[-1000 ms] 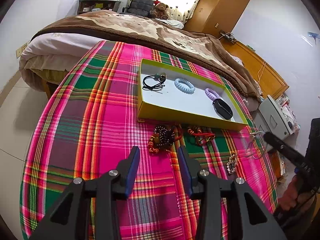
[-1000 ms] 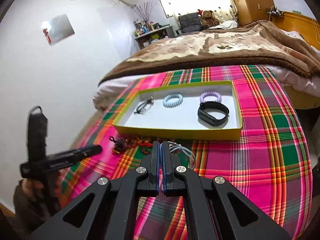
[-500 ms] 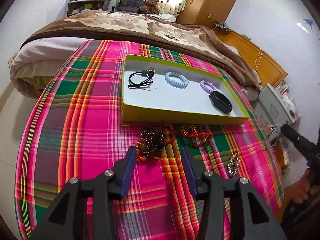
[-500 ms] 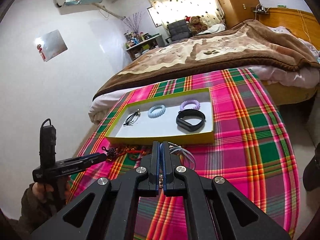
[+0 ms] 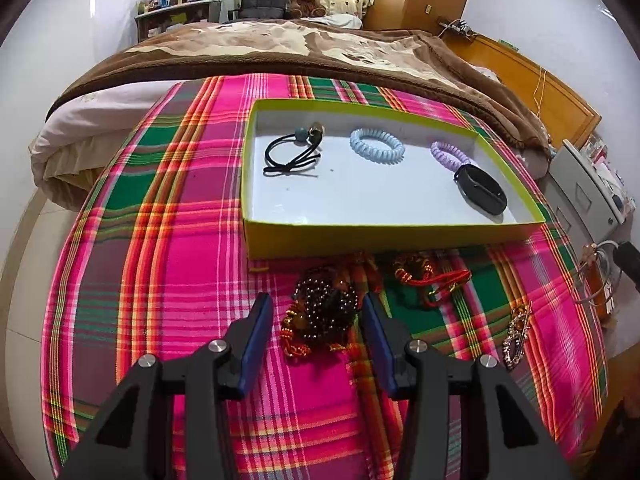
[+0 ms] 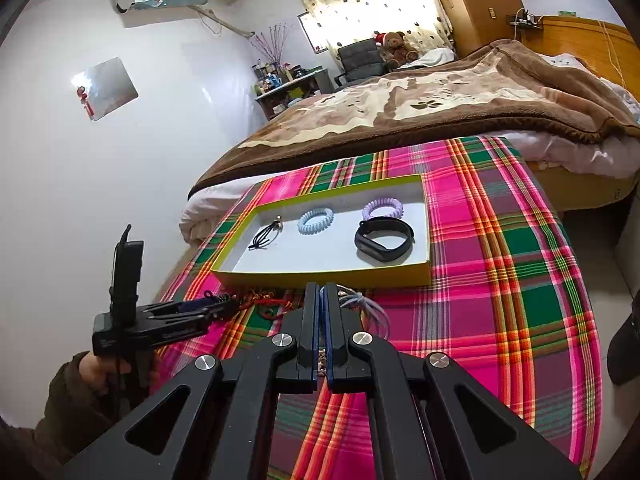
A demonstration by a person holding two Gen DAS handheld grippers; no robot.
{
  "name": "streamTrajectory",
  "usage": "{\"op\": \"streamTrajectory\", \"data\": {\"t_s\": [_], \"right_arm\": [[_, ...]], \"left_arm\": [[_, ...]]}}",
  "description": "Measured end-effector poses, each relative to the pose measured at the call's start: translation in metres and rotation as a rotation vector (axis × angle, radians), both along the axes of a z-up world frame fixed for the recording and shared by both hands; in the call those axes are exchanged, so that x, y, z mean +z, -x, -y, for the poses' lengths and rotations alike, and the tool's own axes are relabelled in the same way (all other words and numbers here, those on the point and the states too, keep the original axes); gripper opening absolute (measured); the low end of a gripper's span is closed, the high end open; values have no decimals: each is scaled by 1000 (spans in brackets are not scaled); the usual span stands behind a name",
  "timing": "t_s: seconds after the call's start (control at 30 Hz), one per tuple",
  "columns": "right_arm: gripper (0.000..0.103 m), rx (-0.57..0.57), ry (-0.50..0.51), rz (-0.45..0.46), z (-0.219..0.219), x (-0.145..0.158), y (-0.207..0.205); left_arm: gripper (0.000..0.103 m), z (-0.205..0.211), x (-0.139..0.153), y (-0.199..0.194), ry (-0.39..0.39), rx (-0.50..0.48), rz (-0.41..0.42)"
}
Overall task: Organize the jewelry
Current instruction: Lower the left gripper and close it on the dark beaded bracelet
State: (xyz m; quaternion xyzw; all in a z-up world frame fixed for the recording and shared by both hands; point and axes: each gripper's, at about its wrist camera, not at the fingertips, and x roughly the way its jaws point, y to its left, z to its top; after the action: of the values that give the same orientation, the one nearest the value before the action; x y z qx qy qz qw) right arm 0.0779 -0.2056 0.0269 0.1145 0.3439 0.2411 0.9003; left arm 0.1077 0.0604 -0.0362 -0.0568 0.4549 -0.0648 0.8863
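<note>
left wrist view: a dark beaded bracelet with red-orange tassels [image 5: 322,312] lies on the pink, green and orange plaid cloth [image 5: 168,248] over the worktop, between the blue-padded fingers of the left tongs [image 5: 318,330], whose jaws have just been opening and stand spread, not pressing it. just beyond lie a red cord bracelet [image 5: 430,280] and, right of it, a sparkly metal clip [image 5: 516,332]. behind them sits a shallow yellow-green cardboard tray [image 5: 360,236] holding a black hair tie with beads [image 5: 292,152], a pale blue spiral hair tie [image 5: 376,146], a lilac spiral hair tie [image 5: 448,156] and a black wristband [image 5: 480,190]. the right tongs [image 6: 320,300] are pressed together on a bunch of clear loop bangles [image 6: 370,312], near the tray's front wall.
</note>
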Motion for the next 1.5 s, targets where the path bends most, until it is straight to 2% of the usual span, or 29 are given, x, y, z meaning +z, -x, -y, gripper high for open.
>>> {"op": "streamTrajectory", "data": {"t_s": [0.07,0.13,0.33,0.53,0.57,0.8,0.97,1.13,1.33,1.5], "right_arm": [[2,3,0,-1,-1,-1,0],[2,3,-3,-4,-3,-2,-1],[2,5,-5,-3,-4,-3,-1],[2,5,-7,-6,-4,-2,1],[2,5,-7,-5,-4,-2,1],[2,4,-10,5,-4,1,3],[2,3,-12,8,-3,2,3],[2,11,-3,18,-6,8,-4],[2,42,-2,43,-16,25,-25],[2,77,8,16,-33,27,-58]], "left_arm": [[48,-2,1,1,14,7,5],[38,-2,1,1,14,5,7],[26,-3,6,4,22,-1,28],[24,-5,13,8,25,-5,46],[20,-6,16,10,26,-3,56],[20,-11,32,17,34,-7,95],[20,-19,39,19,73,-4,102],[20,-22,52,19,68,-7,127],[20,-20,67,8,64,-26,147],[20,-18,70,-10,70,-31,152]]}}
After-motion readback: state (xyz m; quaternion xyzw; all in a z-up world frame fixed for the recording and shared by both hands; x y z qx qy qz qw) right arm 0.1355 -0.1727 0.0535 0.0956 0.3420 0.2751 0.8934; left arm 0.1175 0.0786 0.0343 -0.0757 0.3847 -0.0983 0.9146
